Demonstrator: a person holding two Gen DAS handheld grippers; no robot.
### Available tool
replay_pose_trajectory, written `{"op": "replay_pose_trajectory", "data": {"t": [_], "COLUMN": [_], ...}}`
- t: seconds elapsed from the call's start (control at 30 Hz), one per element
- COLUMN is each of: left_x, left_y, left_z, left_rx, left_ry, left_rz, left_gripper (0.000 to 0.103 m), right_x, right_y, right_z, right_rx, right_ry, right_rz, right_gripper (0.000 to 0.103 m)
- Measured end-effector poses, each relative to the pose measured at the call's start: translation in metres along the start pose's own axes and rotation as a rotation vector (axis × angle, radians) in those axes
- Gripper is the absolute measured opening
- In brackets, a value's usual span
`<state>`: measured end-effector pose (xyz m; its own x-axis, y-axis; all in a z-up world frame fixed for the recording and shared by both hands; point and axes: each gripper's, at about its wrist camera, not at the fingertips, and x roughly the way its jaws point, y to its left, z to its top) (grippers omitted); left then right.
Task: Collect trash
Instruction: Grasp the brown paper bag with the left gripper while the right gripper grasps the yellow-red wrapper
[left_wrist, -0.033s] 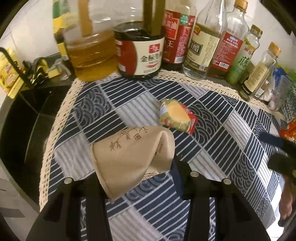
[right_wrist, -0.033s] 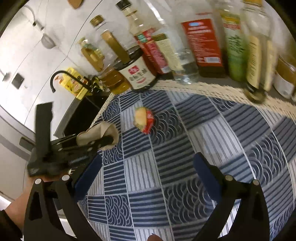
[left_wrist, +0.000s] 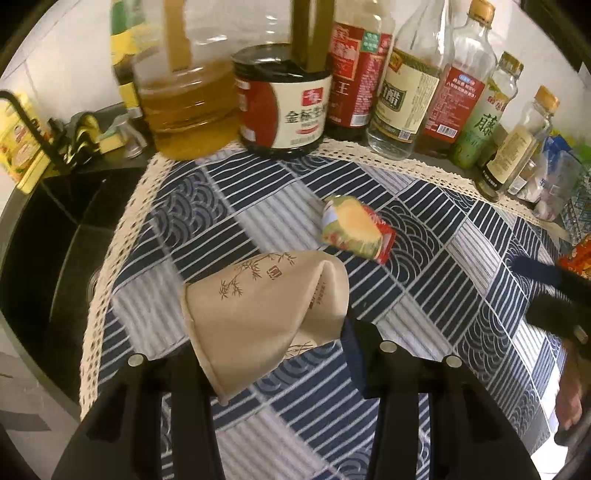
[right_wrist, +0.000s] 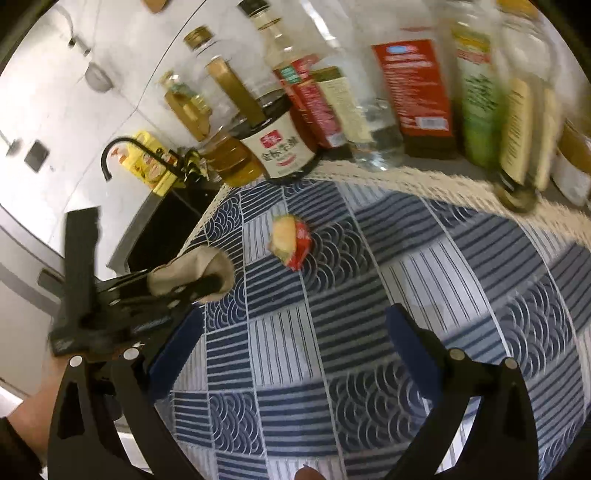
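My left gripper (left_wrist: 273, 350) is shut on a squashed beige paper cup (left_wrist: 266, 310) with a bamboo print, held above the blue patterned cloth (left_wrist: 424, 295). The cup also shows in the right wrist view (right_wrist: 192, 271), held in the left gripper (right_wrist: 199, 284) at the cloth's left edge. A crumpled yellow and red wrapper (left_wrist: 356, 229) lies on the cloth just beyond the cup. It shows mid-cloth in the right wrist view (right_wrist: 290, 240). My right gripper (right_wrist: 295, 336) is open and empty, above the cloth, short of the wrapper. It also shows at the right edge of the left wrist view (left_wrist: 554, 291).
A row of sauce and oil bottles (left_wrist: 402, 92) and a dark jar (left_wrist: 282, 107) stands along the cloth's far edge. A black sink (left_wrist: 44, 251) with a black tap (right_wrist: 110, 155) lies to the left. Packets (left_wrist: 569, 177) sit at the far right.
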<state>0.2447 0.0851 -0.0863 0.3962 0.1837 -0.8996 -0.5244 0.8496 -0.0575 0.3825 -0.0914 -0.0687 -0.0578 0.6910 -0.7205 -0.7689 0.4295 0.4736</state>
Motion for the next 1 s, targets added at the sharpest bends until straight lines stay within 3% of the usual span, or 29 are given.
{"op": "replay_pose_trajectory", "data": {"t": [0.33, 0.53, 0.6, 0.67, 0.87, 1.0], "left_x": [-0.029, -0.036, -0.037, -0.039, -0.043, -0.045], "left_y": [0.031, 0.048, 0.053, 0.058, 0.068, 0.071], "left_z": [-0.034, -0.052, -0.056, -0.059, -0.067, -0.067], "left_rx": [-0.082, -0.127, -0.140, -0.156, -0.173, -0.173], "left_ry": [-0.001, 0.009, 0.009, 0.011, 0.015, 0.012], "left_rz": [-0.022, -0.025, -0.022, -0.023, -0.028, -0.030], "left_gripper": [0.044, 0.044, 0.044, 0.044, 0.044, 0.044], "right_x": [0.063, 0.100, 0.112, 0.120, 0.136, 0.135], "right_y": [0.023, 0.035, 0.038, 0.041, 0.049, 0.049], "right_z": [0.034, 0.047, 0.050, 0.050, 0.043, 0.041], "right_rx": [-0.132, -0.201, -0.226, -0.252, -0.329, -0.331], "right_ry": [0.066, 0.111, 0.132, 0.136, 0.162, 0.157], "right_rz": [-0.056, -0.111, -0.136, -0.166, -0.264, -0.280], "right_gripper": [0.097, 0.087, 0.078, 0.077, 0.054, 0.053]}}
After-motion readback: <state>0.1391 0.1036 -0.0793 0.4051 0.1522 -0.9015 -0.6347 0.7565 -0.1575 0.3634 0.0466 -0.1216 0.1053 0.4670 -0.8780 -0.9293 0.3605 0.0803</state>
